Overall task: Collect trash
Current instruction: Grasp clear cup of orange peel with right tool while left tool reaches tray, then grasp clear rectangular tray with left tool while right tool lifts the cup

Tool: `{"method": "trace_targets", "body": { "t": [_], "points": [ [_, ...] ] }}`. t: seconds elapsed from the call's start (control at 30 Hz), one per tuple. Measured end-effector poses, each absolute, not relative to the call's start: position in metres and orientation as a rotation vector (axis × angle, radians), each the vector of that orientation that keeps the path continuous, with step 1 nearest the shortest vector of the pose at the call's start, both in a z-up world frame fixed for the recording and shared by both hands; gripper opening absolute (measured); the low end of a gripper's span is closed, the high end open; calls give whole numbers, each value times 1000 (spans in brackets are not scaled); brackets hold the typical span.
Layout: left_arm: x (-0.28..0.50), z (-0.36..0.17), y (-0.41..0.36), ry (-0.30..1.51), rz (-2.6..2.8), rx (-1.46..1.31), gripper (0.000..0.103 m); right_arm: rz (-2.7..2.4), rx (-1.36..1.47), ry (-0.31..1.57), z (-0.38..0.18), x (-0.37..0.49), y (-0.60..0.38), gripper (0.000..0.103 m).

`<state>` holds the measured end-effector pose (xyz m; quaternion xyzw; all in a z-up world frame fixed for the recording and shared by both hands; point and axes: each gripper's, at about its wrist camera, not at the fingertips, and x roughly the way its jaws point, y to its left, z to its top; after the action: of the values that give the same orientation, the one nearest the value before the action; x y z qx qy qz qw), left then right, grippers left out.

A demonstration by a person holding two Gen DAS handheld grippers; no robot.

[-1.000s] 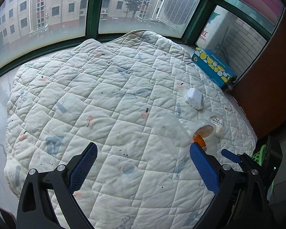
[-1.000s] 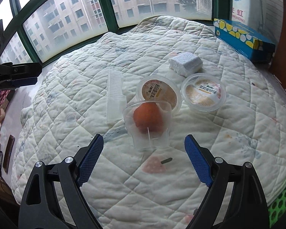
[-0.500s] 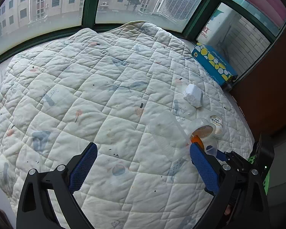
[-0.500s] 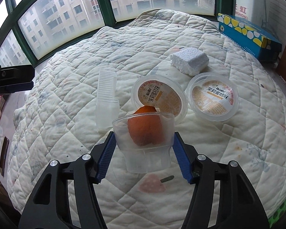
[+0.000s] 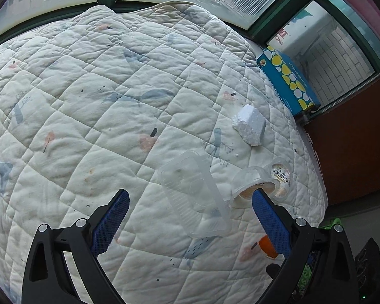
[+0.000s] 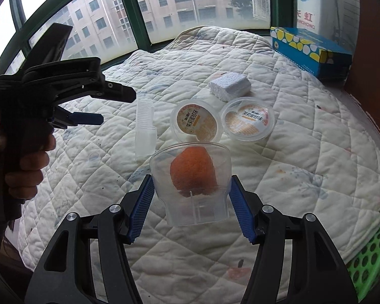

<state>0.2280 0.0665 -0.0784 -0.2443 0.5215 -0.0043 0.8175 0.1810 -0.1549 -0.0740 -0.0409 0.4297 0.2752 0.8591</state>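
Note:
My right gripper (image 6: 191,200) is shut on a clear plastic cup (image 6: 190,177) with orange peel (image 6: 193,172) inside, held above the quilt. Beyond it lie two lidded jelly cups (image 6: 195,122) (image 6: 248,121), a white foam block (image 6: 229,84) and a clear ribbed plastic tray (image 6: 145,129). My left gripper (image 5: 190,215) is open and hovers over the same clear tray (image 5: 192,195), its fingers apart from it. The left wrist view also shows the foam block (image 5: 249,124), a jelly cup (image 5: 250,185) and the orange peel (image 5: 266,249) behind my right finger.
A white quilt (image 5: 88,101) covers the surface. A blue tissue box (image 6: 309,48) sits at the far right by the window. A green basket (image 6: 369,261) is at the lower right, off the quilt's edge. A brown wall (image 5: 354,152) stands to the right.
My right gripper closed on the clear cup with the peel and lifted it. My left gripper moved forward and right over the clear tray, staying open.

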Motion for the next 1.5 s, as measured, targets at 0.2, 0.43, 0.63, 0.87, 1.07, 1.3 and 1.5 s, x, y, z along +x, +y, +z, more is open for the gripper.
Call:
{"method": "trace_targets", "body": {
  "t": [0.2, 0.43, 0.63, 0.87, 1.07, 1.3, 1.5],
  "points": [
    [244, -91, 60, 1139, 5, -549, 79, 582, -75, 892, -65, 169, -169, 60],
    [248, -98, 55, 1154, 7, -544, 72, 605, -209, 961, -71, 171, -165, 60],
    [250, -103, 56, 1164, -5, -548, 63, 616, -357, 1050, -82, 171, -158, 60],
    [251, -107, 55, 1169, -17, -556, 50, 640, -539, 1075, -77, 158, -148, 60],
    [248, -108, 56, 1162, -39, -586, 31, 631, -573, 1057, -72, 151, -153, 60],
    [239, -96, 54, 1131, -65, -601, 14, 589, -468, 1044, -65, 140, -174, 60],
    [223, -79, 53, 1094, -90, -595, 11, 530, -320, 1012, -53, 126, -204, 59]
  ]
}}
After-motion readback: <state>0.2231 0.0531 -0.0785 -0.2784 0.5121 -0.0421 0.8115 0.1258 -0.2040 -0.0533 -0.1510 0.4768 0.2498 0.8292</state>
